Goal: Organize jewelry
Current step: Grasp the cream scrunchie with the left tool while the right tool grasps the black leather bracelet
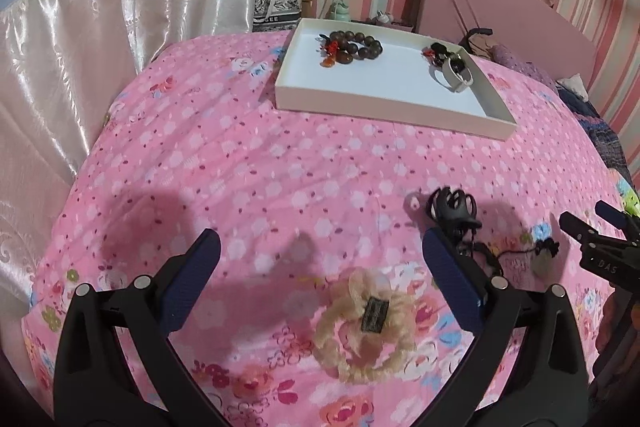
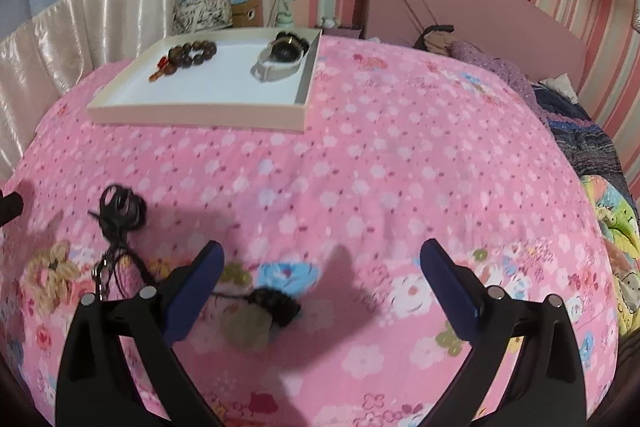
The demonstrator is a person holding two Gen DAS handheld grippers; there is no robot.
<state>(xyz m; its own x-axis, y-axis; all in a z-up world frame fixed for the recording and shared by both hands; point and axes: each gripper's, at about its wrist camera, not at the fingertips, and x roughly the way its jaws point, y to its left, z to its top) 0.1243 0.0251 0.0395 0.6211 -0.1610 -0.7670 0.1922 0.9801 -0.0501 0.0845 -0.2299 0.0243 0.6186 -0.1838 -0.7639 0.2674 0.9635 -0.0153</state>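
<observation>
A white tray (image 1: 384,107) lies on the pink floral bedspread; it also shows in the right wrist view (image 2: 200,115). In it lie a brown bead bracelet (image 1: 356,45) and a white band with dark pieces (image 1: 454,71). My left gripper (image 1: 320,251) is open and empty above a cream scrunchie with a black tag (image 1: 364,327). A black hair claw with cord (image 1: 454,209) lies beside its right finger. My right gripper (image 2: 322,259) is open and empty over a pendant with a dark knot (image 2: 260,311). The black claw (image 2: 120,209) and the scrunchie (image 2: 50,275) lie to its left.
A shiny cream curtain (image 1: 80,47) runs along the bed's left side. A pink headboard (image 1: 500,11) and pillows stand at the far right. Folded colourful bedding (image 2: 608,211) lies along the right edge. A nightstand with clutter (image 1: 340,11) stands behind the tray.
</observation>
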